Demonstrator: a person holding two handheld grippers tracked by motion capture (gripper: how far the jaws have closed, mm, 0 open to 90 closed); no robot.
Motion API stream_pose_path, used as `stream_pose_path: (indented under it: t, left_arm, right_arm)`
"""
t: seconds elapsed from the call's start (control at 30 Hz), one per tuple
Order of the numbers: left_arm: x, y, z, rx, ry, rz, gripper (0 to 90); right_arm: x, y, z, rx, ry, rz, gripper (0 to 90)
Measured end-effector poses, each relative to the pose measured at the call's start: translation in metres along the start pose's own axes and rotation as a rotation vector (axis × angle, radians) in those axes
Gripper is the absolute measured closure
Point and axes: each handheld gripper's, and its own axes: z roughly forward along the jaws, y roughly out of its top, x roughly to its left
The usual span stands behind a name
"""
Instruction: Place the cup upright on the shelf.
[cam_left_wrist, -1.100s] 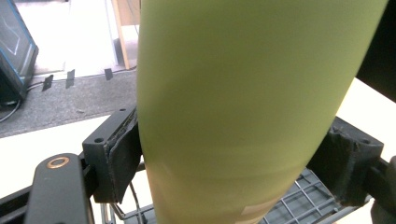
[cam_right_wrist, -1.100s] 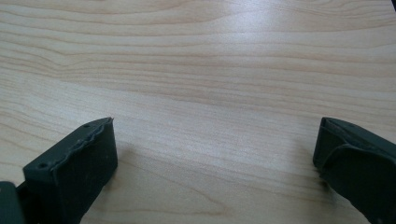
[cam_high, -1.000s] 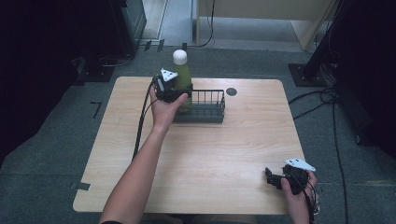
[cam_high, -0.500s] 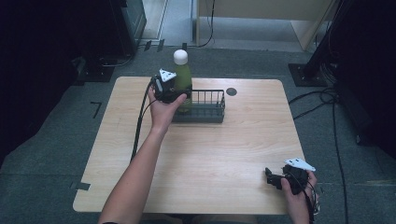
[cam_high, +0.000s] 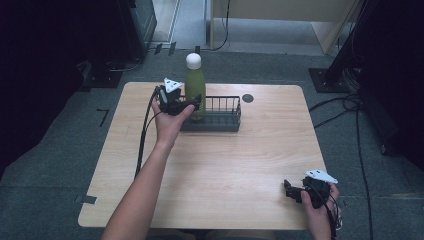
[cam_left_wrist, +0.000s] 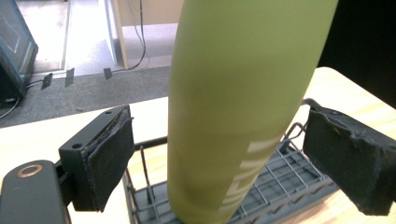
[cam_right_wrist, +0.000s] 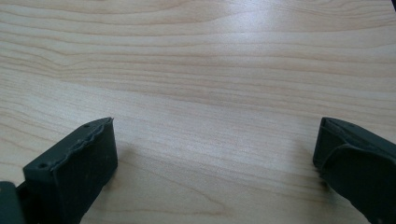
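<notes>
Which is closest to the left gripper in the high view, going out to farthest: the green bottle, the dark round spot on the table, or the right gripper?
From the left gripper:
1. Green bottle, between its open jaws, standing in the wire basket.
2. Dark round spot, past the basket's right end, toward the table's far edge.
3. Right gripper, at the near right corner.

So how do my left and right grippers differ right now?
The left gripper is at the far side of the table, at the wire basket; the right gripper sits near the front right corner. The left gripper's jaws straddle the green bottle, pads apart from it on both sides; the right gripper has bare wood between its jaws. Both are open.
</notes>
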Motion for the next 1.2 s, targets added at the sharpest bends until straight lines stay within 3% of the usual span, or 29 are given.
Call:
stream_pose_path:
  t: [0.77, 1.2]
  left_arm:
    - [0.01, -0.042, -0.041, -0.001, 0.01, -0.007, 9.6]
    - [0.017, -0.075, -0.058, 0.02, 0.015, -0.022, 9.6]
  right_arm:
    - [0.0, 0.0, 0.0, 0.0, 0.0, 0.0, 0.0]
    - [0.0, 0.0, 0.0, 0.0, 0.0, 0.0, 0.0]
